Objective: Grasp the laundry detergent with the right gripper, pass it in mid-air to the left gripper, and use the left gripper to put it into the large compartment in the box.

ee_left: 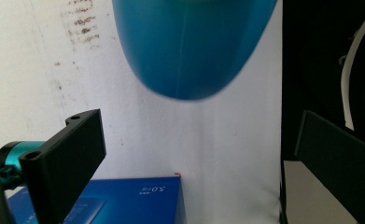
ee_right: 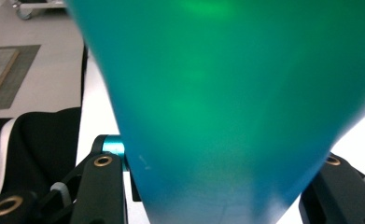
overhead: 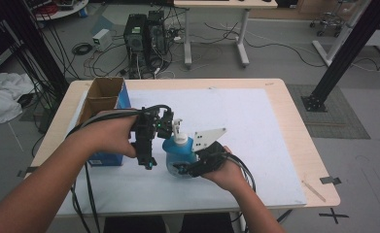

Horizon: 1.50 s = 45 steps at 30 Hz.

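So far the right gripper [overhead: 183, 167] is clamping the blue pump bottle [overhead: 179, 151] over the white mat [overhead: 255, 126]; the left gripper [overhead: 149, 162], jaws wide and empty, is waiting beside it, nothing yet in the cardboard box [overhead: 102, 99]

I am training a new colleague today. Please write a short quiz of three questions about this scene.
1. Which gripper holds the blue pump bottle?
2. True or false: the jaws of the left gripper are closed on the blue box.
3. The cardboard box stands: A) left of the bottle, B) right of the bottle, C) on the floor.

Key:
1. The right gripper; the bottle sits between its jaws.
2. False; the jaws stand apart with nothing between them.
3. A.
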Motion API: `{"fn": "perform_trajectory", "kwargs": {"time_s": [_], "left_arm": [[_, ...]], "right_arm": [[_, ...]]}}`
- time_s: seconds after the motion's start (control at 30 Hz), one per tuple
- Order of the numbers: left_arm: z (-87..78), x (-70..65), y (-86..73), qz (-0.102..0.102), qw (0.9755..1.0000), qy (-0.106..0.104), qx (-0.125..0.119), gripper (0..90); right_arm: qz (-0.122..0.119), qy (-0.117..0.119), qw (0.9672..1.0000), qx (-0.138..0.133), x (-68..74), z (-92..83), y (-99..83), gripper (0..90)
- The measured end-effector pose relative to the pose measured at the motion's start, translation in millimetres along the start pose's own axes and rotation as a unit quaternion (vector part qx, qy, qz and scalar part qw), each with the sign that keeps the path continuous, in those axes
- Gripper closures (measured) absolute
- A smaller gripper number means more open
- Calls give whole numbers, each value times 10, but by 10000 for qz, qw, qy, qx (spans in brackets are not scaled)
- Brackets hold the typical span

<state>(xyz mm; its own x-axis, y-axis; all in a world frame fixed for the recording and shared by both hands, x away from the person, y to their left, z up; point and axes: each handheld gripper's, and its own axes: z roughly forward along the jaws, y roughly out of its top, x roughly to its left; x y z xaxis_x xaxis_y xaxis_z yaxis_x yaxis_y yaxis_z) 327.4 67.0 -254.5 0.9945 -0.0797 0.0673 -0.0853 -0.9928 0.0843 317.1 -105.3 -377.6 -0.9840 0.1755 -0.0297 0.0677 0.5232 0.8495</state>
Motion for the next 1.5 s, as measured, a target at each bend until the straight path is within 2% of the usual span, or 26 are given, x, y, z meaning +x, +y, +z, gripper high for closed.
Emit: {"fn": "perform_trajectory", "kwargs": {"time_s": [0.13, 0.4, 0.57, 0.93, 1.03, 1.23, 1.3, 1.33, 1.5], "left_arm": [[24, -18, 42, 48, 10000, -22, -9, 17], [62, -45, 111, 113, 9999, -26, 31, 17], [91, -64, 125, 80, 10000, -12, 35, 17], [141, -80, 157, 89, 9999, -16, 98, 18], [148, -78, 163, 67, 9998, -85, 144, 54], [146, -75, 174, 78, 9999, -26, 141, 73], [142, -73, 176, 92, 9999, -8, 141, 104], [143, -73, 177, 96, 9999, 0, 142, 104], [156, -77, 182, 117, 9997, 19, 208, 130]], "right_arm": [[-1, 156, 9999, 10, 12, 103, 22, 462], [-81, 297, 9995, -34, 53, 254, 92, 462], [-94, 348, 9993, -27, 79, 306, 138, 462], [-157, 359, 9992, 33, 90, 336, 174, 463], [-122, 371, 9992, 13, 93, 333, 175, 463], [-119, 365, 9993, 6, 94, 329, 177, 463], [-127, 362, 9993, 14, 93, 331, 178, 463], [-197, 330, 9993, 29, 83, 332, 177, 463], [-118, 370, 9992, 0, 95, 334, 181, 463]]}}
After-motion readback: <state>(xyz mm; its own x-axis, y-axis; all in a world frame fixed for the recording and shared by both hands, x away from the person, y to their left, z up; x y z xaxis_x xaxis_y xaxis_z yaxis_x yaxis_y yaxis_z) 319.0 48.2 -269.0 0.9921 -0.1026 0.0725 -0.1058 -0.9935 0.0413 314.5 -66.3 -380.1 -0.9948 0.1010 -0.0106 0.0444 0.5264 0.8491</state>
